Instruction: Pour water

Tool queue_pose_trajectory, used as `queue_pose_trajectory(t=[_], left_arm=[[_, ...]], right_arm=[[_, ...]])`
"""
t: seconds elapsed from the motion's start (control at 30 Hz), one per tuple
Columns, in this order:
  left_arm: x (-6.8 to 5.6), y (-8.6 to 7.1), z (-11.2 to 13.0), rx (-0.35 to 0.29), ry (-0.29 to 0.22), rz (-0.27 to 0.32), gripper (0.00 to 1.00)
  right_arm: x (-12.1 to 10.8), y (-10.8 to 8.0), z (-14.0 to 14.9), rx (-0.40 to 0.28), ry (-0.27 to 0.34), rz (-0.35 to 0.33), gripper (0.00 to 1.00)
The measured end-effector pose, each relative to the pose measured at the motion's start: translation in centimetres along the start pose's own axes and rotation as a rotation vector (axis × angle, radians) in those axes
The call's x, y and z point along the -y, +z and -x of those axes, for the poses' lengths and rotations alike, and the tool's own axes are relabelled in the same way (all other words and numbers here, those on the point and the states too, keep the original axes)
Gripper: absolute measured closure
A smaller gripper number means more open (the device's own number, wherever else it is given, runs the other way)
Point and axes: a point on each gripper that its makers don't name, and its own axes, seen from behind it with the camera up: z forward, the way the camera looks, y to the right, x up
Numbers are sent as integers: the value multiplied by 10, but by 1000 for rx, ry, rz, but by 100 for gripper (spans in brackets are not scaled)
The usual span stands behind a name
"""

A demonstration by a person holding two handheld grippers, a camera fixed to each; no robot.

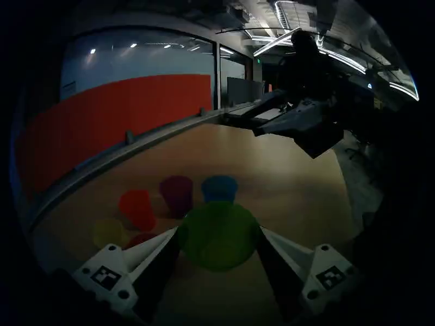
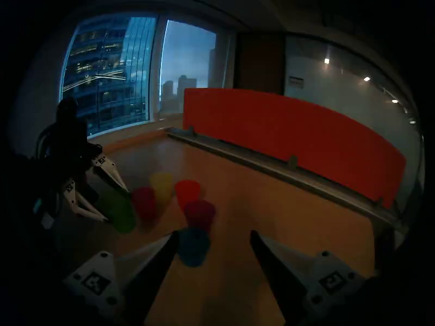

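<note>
A green cup sits between the fingers of my left gripper, which is shut on it; both fingers touch its sides. Just past it on the wooden table stand a blue cup, a purple cup, a red cup and a yellow cup. In the right gripper view, the blue cup stands close ahead of my open right gripper, nearer its left finger and not touched by the other. Farther left, the left gripper holds the green cup.
The other coloured cups cluster tightly between the two grippers. An orange partition with a rail runs along the table's far edge. A person's dark figure stands behind the left gripper, before large windows. The room is dim.
</note>
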Motion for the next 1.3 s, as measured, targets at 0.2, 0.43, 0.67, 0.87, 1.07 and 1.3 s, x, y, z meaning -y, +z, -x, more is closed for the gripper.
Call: queue_pose_trajectory(t=[0.2, 0.43, 0.67, 0.87, 1.07, 1.3], left_arm=[[7, -15, -22, -45, 7, -26, 11], [17, -31, -41, -81, 10, -45, 11], [28, -42, -52, -107, 9, -66, 11], [33, -47, -56, -130, -3, -70, 11], [42, -51, -59, -154, -18, -83, 11], [58, -57, -65, -212, -46, -115, 11]], right_arm=[[4, 1, -4, -6, -6, -7, 0], [9, 5, -5, -9, -11, -12, 0], [12, 11, -7, -11, -13, -22, 0], [16, 16, -8, -13, -14, -32, 1], [19, 23, -9, -12, -17, -41, 1], [22, 34, -7, -2, -17, -55, 2]])
